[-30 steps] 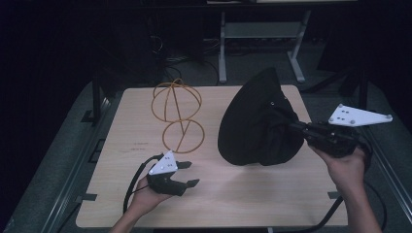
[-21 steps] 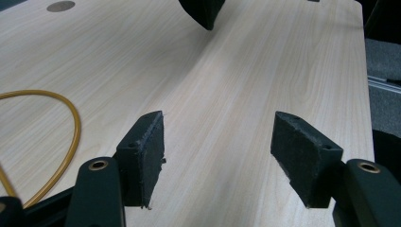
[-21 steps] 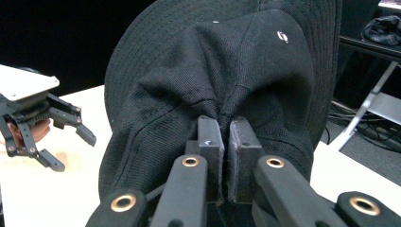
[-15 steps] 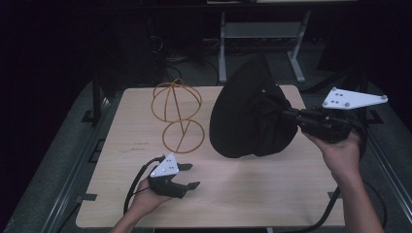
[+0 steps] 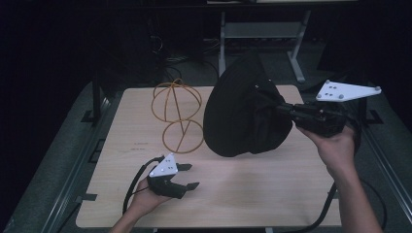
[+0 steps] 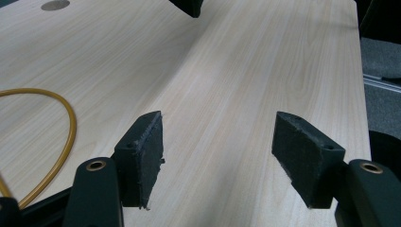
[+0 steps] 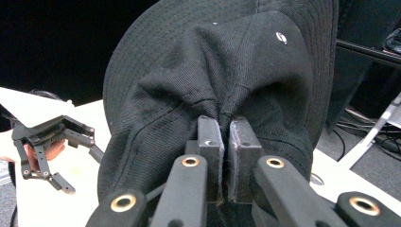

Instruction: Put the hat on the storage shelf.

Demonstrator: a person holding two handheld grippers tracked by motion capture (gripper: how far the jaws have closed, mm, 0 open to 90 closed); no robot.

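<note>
The right gripper (image 5: 279, 108) has its jaws pinched tight on a fold of cloth at the crown of a black hat (image 5: 243, 111), which hangs lifted above the far right part of the table (image 5: 272, 194), brim turned toward the wire stand (image 5: 177, 116). In the right gripper view the fold sits squeezed between the two pads, so the hold looks firm.

The step in hand appears to be carrying the hat to the stand. To do it well, the hollow of the hat should probably face down over the stand's round top before any lowering.

The left gripper (image 5: 185, 175) rests near the table's near edge, jaws wide apart and holding nothing.

There are no containers here; the hat's hollow holds nothing that I can see.
</note>
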